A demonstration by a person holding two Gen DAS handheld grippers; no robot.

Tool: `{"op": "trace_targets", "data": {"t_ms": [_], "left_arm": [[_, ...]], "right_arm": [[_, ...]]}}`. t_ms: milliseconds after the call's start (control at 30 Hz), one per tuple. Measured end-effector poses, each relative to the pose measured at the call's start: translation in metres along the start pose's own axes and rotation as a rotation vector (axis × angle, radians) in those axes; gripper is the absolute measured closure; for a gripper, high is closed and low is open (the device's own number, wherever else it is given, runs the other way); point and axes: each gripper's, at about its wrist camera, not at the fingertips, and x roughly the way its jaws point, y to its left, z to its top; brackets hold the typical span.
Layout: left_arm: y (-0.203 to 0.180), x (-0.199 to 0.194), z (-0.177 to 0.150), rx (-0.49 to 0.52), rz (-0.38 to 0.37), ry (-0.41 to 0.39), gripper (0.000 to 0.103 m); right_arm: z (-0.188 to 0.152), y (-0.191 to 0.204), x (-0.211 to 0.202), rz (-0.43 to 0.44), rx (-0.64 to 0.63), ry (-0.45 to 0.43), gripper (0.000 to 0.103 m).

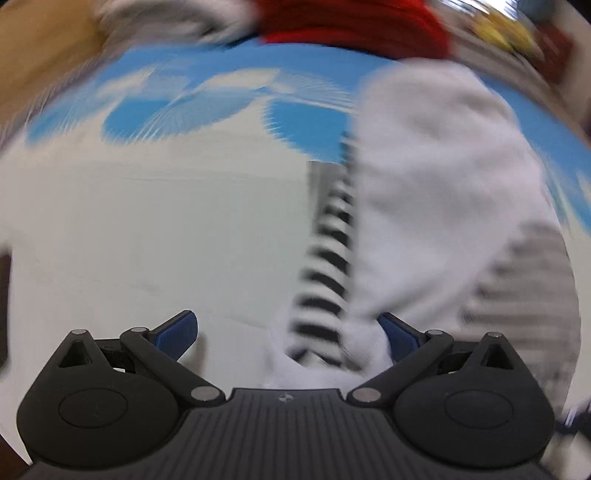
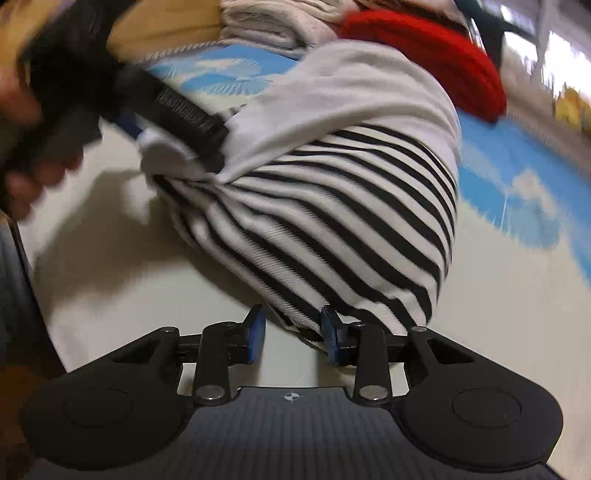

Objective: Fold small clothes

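Striped black-and-white cotton, a small garment [image 2: 332, 206], lies bunched on the pale worktop [image 2: 129, 295], with its plain white side turned over the top. Both tools are at it. From the right wrist view the right tool [image 2: 293, 338] has its 2 blue pads set a narrow gap apart, with a striped hem corner reaching into that gap against the right-hand pad; whether the pads truly pinch it I cannot tell. The left tool [image 1: 288, 336] shows its fingers spread wide in its own blurred view, with white and striped cloth lying between them near the right finger. Seen from the right wrist, though, it appears to have the far white edge gathered at its tip, so whether it grips is also unclear.

Behind the garment sit a red knitted piece [image 2: 436, 55] and a grey folded item [image 2: 266, 22], on a blue-and-white patterned mat [image 2: 517, 184].

My reading is that a fold is under way, the white half being drawn over the stripes. The next move likely calls for both corners carried together, laid flat and edges matched, then released without dragging the cloth askew.
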Motion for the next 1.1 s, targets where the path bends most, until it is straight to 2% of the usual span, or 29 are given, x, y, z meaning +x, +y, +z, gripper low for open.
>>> {"op": "trace_targets", "data": {"t_ms": [67, 133, 267, 400, 467, 533, 600, 667, 700, 767, 800, 933, 967, 1000, 1033, 1067, 1100], "left_arm": [[0.02, 0.005, 0.006, -0.103, -0.027, 0.02, 0.0], [0.028, 0.008, 0.007, -0.152, -0.04, 0.036, 0.0], [0.021, 0.001, 0.004, -0.107, -0.03, -0.001, 0.0], [0.023, -0.023, -0.008, -0.077, -0.104, -0.035, 0.0], [0.023, -0.03, -0.015, -0.068, -0.144, -0.035, 0.0], [0.023, -0.03, -0.019, -0.057, -0.171, -0.025, 0.0], [0.021, -0.026, -0.019, -0.053, -0.16, -0.005, 0.0], [0.025, -0.018, -0.016, -0.071, -0.142, 0.021, 0.0], [0.03, -0.014, -0.015, -0.096, -0.147, 0.034, 0.0], [0.038, -0.007, -0.012, -0.143, -0.166, 0.06, 0.0], [0.041, -0.006, -0.011, -0.158, -0.171, 0.068, 0.0], [0.039, -0.001, -0.007, -0.14, -0.167, 0.081, 0.0], [0.037, 0.0, -0.006, -0.125, -0.163, 0.08, 0.0], [0.035, 0.001, -0.006, -0.113, -0.16, 0.082, 0.0], [0.034, 0.003, -0.005, -0.109, -0.162, 0.084, 0.0], [0.034, 0.004, -0.004, -0.11, -0.161, 0.089, 0.0], [0.035, 0.006, -0.004, -0.111, -0.16, 0.093, 0.0]], "right_arm": [[0.001, -0.013, -0.002, 0.036, 0.039, 0.007, 0.069], [-0.003, -0.011, -0.002, 0.041, 0.035, -0.001, 0.069], [-0.006, -0.002, 0.002, 0.015, -0.041, -0.016, 0.068], [-0.002, -0.011, -0.006, 0.048, -0.002, 0.011, 0.067], [0.018, -0.024, -0.017, 0.133, 0.084, 0.039, 0.067], [0.041, -0.055, -0.038, 0.232, 0.19, -0.012, 0.065], [0.071, -0.084, -0.052, 0.197, 0.21, -0.078, 0.064], [0.108, -0.111, -0.053, 0.113, 0.174, -0.145, 0.061], [0.123, -0.121, -0.047, 0.095, 0.162, -0.161, 0.053], [0.155, -0.14, -0.021, 0.123, 0.153, -0.15, 0.038], [0.169, -0.146, -0.004, 0.138, 0.153, -0.132, 0.035], [0.203, -0.135, 0.044, 0.138, 0.001, -0.119, 0.035], [0.208, -0.131, 0.056, 0.124, -0.041, -0.119, 0.038], [0.213, -0.127, 0.067, 0.117, -0.087, -0.106, 0.067], [0.218, -0.125, 0.077, 0.116, -0.114, -0.09, 0.091], [0.222, -0.124, 0.084, 0.137, -0.127, -0.071, 0.1], [0.225, -0.123, 0.089, 0.142, -0.148, -0.066, 0.101]]}}
